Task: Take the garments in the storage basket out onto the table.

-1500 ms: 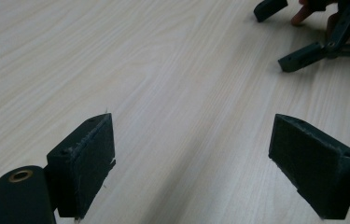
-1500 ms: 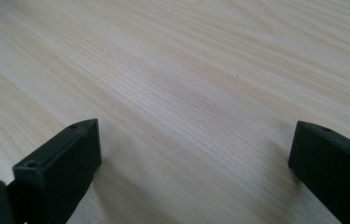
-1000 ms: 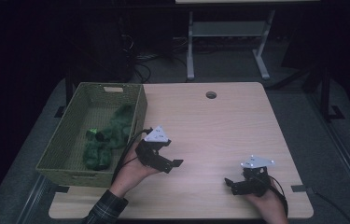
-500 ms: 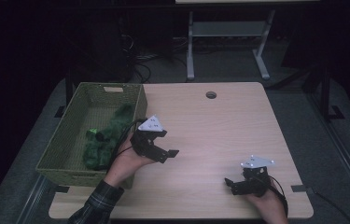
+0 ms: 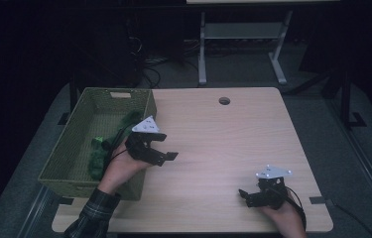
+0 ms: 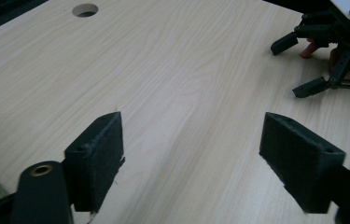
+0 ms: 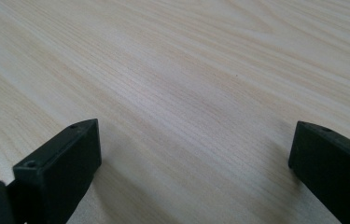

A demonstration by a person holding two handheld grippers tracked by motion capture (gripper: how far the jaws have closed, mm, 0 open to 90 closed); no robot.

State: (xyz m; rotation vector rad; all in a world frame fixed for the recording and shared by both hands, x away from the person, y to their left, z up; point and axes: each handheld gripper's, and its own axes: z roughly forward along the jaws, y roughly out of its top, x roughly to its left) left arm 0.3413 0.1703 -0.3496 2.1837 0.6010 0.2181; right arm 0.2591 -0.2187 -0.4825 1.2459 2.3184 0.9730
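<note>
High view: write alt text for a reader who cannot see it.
A person's left gripper, jaws open and empty, is held beside a green basket of dark green items on a light wooden table. The right gripper, also open, rests near the front edge.

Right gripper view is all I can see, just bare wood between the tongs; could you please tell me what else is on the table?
Observer: A green woven basket stands at the left side of the table, with dark green stuff inside.
Operator: Where is the left gripper?
Observer: The left gripper is beside the basket, over the wood. Its tongs are open and have just been closing slightly, with nothing between them.
Operator: Anything at the far side?
Observer: A round hole in the tabletop, near the far edge.
</note>
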